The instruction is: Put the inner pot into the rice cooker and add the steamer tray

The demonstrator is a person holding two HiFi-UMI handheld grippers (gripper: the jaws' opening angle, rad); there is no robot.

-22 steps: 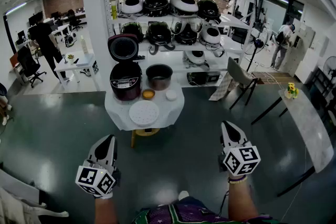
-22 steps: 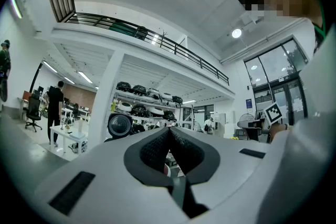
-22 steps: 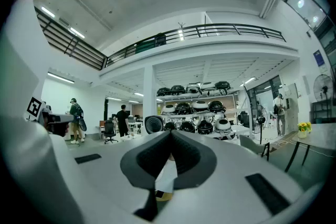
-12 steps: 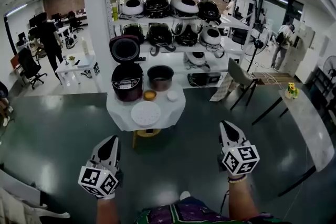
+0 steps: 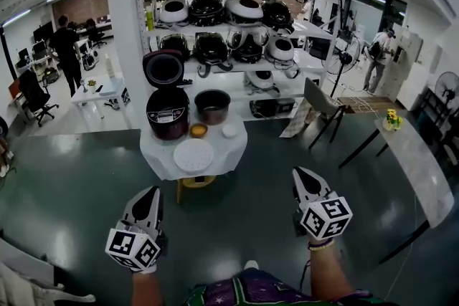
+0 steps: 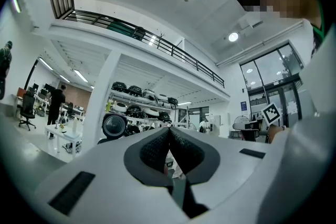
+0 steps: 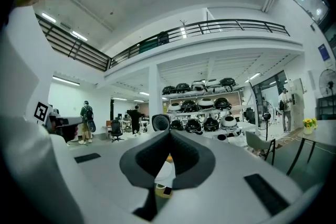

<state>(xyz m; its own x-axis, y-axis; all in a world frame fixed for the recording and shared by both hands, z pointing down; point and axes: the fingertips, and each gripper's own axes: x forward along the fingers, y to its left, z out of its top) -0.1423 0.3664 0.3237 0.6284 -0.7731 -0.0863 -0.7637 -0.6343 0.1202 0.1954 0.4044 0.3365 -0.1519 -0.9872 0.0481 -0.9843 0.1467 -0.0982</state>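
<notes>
Small round table (image 5: 231, 154) sits well ahead across the shiny floor (image 5: 237, 215), shelves of cookers (image 5: 215, 11) behind it; on it one rice cooker (image 5: 168, 112) with lid up, one inner pot (image 5: 213, 105) just right of it, one steamer tray (image 5: 193, 155) flat in front, an orange dish (image 5: 199, 130) and a white dish (image 5: 229, 131) between; left gripper (image 5: 149, 191) and right gripper (image 5: 301, 174) both pinched together, holding nothing.

txt: none legible | rice cooker (image 5: 169, 113) panel: too small | blue wall sign (image 6: 245, 106): blurred

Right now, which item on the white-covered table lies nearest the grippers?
The flat white round steamer tray, at the table's front edge; the dark red rice cooker and metal inner pot sit farther back.
</notes>
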